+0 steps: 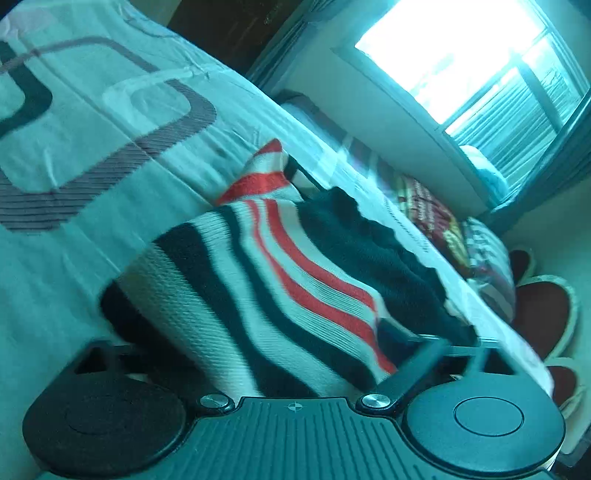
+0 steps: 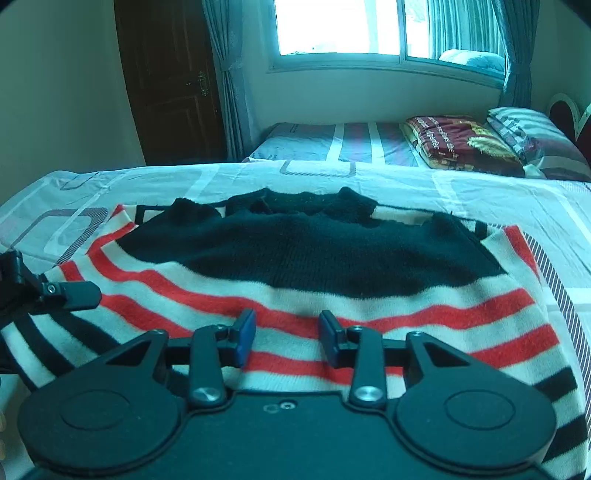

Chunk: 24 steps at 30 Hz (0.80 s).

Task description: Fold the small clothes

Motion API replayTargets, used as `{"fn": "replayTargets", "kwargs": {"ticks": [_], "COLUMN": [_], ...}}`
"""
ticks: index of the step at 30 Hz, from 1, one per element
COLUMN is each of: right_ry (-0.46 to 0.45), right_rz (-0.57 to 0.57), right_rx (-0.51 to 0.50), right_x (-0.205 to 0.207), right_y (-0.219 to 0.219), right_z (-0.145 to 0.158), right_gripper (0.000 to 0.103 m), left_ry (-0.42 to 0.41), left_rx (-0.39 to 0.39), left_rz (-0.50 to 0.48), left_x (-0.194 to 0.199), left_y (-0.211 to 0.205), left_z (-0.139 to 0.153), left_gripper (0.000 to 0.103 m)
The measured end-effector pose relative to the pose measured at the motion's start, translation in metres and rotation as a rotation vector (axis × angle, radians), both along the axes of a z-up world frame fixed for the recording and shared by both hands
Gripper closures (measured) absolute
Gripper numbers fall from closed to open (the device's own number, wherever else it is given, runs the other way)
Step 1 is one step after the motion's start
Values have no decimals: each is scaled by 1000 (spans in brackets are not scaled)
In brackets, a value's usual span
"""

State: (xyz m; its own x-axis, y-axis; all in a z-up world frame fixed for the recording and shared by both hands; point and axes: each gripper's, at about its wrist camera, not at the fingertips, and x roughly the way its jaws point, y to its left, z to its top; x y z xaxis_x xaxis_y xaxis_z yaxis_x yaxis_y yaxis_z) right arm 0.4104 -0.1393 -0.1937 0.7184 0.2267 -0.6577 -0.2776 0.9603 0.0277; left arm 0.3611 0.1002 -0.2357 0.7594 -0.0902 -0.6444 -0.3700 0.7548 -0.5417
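Note:
A knit sweater (image 2: 332, 251) with a black top and red, white and black stripes lies spread flat on the bed's white patterned sheet (image 2: 480, 188). My right gripper (image 2: 288, 332) hovers low over its striped hem, blue pads apart, with flat fabric showing in the gap. In the blurred left wrist view the sweater (image 1: 258, 280) fills the space between the widely spread jaws of my left gripper (image 1: 266, 350), whose fingertips are hidden by the knit. In the right wrist view one black finger (image 2: 74, 295) of the left gripper lies over the sweater's left edge.
A second bed stands behind with a folded red blanket (image 2: 458, 144) and a striped pillow (image 2: 535, 136). A dark wooden door (image 2: 173, 81) is at the back left, a bright window (image 2: 340, 26) with curtains beside it. The sheet extends around the sweater.

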Motion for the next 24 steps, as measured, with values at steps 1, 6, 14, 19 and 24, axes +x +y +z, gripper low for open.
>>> {"fn": "replayTargets", "kwargs": {"ticks": [1,6,14,19,24], "right_ry": [8,-28,-55,-69,2], "right_rz": [8,16,12,-79,-136], "right_rx": [-22,-85,-1,215,411], "right_x": [0,-7,-10,-19,-21], "right_y": [2,12,-4,-48,-103], "right_z": [-7,-7,-6,18,31], "right_gripper": [67,66,71,65,64], "left_ry": [0,12,-124,-241,-268], "left_rx": [-2,-16,147,215,244], "left_rz": [12,37,-76,-208,-386], "left_x": [0,1,-7,-4,11], "left_y": [4,11,-14,-54,-115], "left_z": [-1,1,40,71,75], "left_gripper": [38,66,76,77,78]}}
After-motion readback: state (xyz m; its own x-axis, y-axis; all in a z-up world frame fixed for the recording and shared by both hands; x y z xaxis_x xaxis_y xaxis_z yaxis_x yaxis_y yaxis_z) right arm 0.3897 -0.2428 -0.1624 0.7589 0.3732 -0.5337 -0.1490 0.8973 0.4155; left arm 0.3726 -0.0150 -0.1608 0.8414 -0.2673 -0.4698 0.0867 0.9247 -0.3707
